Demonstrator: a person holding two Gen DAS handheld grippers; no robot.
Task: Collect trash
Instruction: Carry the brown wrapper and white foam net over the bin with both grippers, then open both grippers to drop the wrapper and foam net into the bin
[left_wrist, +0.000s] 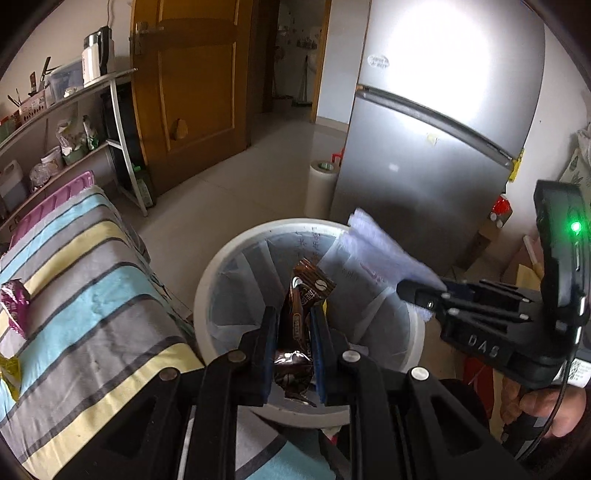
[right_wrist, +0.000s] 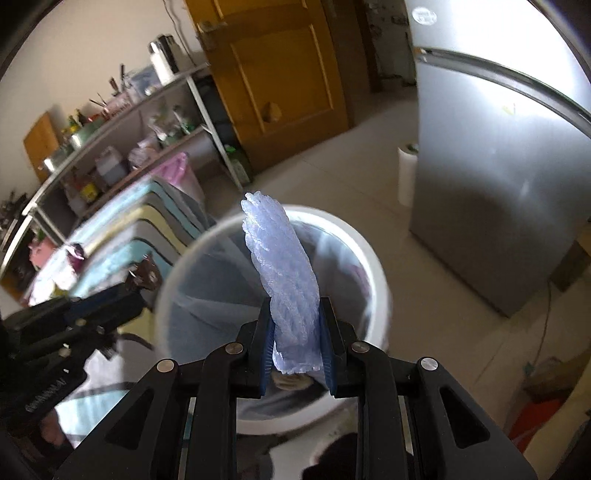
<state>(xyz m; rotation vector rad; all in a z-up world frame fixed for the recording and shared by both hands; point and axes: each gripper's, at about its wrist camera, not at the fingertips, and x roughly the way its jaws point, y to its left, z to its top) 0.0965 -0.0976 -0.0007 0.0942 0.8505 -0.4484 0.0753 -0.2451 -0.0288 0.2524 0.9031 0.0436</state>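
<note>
Striped cloth (left_wrist: 92, 280) at left, a purple wrapper (left_wrist: 14, 306) lying on it. Left gripper (left_wrist: 291, 314) clamped on a brown wrapper (left_wrist: 301, 314), held over the white bin (left_wrist: 207, 280) lined with a bag. Right gripper (right_wrist: 295, 314) clamped on a crumpled bluish tissue (right_wrist: 284, 273), also above the bin's mouth. Silver fridge (left_wrist: 436, 140) behind, at right.

the striped bed (left_wrist: 96, 295) carries a purple wrapper (left_wrist: 14, 306) and a yellow wrapper (left_wrist: 9, 373) near its edge. the tiled floor (left_wrist: 236, 192) bears the white bin (left_wrist: 207, 295), a paper roll (left_wrist: 321, 188) and the fridge (left_wrist: 424, 147).
</note>
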